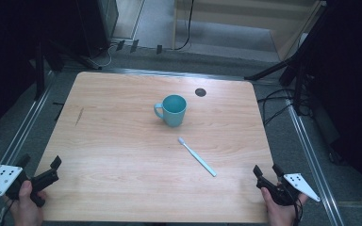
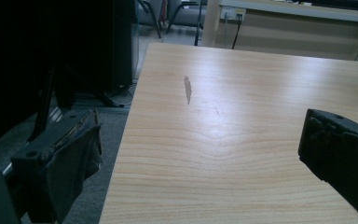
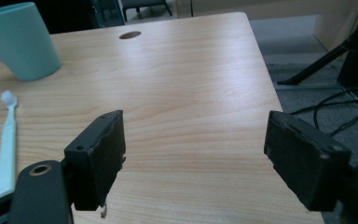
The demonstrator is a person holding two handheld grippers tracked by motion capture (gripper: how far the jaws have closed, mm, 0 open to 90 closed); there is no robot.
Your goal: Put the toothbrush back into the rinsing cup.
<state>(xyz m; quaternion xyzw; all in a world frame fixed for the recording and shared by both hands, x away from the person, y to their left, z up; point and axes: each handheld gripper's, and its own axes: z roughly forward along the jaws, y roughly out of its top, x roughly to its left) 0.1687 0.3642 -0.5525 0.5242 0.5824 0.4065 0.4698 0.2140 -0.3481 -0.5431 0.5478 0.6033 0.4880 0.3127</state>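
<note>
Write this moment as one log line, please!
left gripper: open, near-left table corner | right gripper: open, near-right corner | mug: upright, mid-table | toothbrush: flat, untouched

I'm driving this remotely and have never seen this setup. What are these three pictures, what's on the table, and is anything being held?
No robot arm here: a person holds a two-jaw tool in each hand. The high view looks down on the wooden table, with the left gripper and the right gripper at its near corners. The other two pictures come from cameras riding on those grippers, looking out between their black jaws. On the table stand a teal mug and, nearer the person, a pale toothbrush lying flat; the right gripper view shows both at its left. Both grippers are open and hold nothing.
</note>
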